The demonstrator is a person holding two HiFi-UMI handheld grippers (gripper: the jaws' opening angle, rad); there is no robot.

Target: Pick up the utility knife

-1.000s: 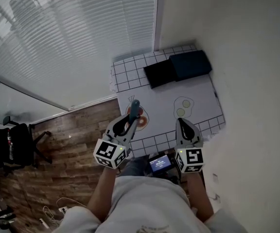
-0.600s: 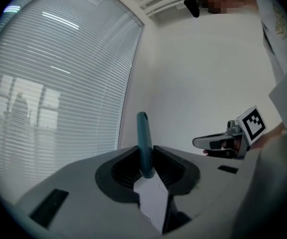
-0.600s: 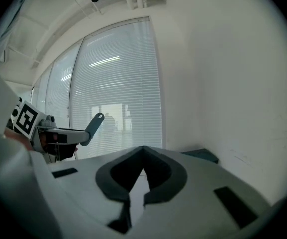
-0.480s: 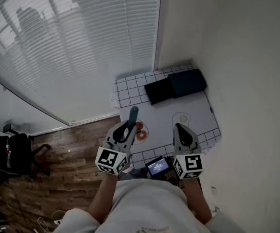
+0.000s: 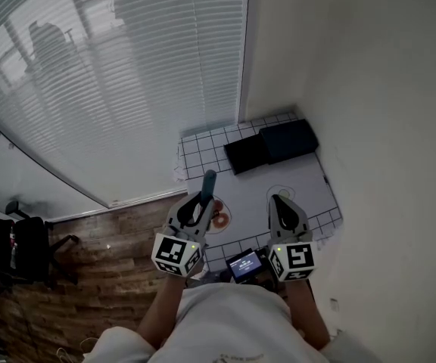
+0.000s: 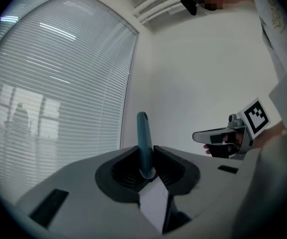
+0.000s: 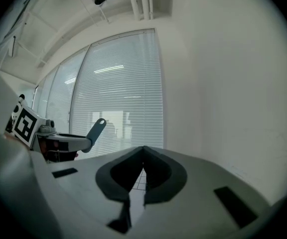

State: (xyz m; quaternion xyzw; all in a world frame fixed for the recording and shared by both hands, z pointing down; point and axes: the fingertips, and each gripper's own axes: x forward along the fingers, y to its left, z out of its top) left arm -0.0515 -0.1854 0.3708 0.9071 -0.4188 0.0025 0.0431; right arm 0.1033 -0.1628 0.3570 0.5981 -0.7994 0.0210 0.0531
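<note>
Two grippers hover level above the gridded mat (image 5: 309, 178). Only the head view shows the office chair (image 5: 21, 237) far left on the wood floor. The left gripper (image 6: 145, 153) clamps the teal utility knife (image 6: 143, 133), which juts up past its jaws and hides part of the mat's orange print. Two dark boxes (image 5: 271, 146) sit at the mat's far edge. The right gripper (image 7: 143, 151) is empty, with its jaws pressed together.

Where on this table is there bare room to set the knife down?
Bare: the white middle of the mat, between the dark boxes along its far edge and the left claw and right claw over its near edge. Crowded: the far strip under the boxes, and the near edge below the claws; the left one grips the utility knife.
</note>
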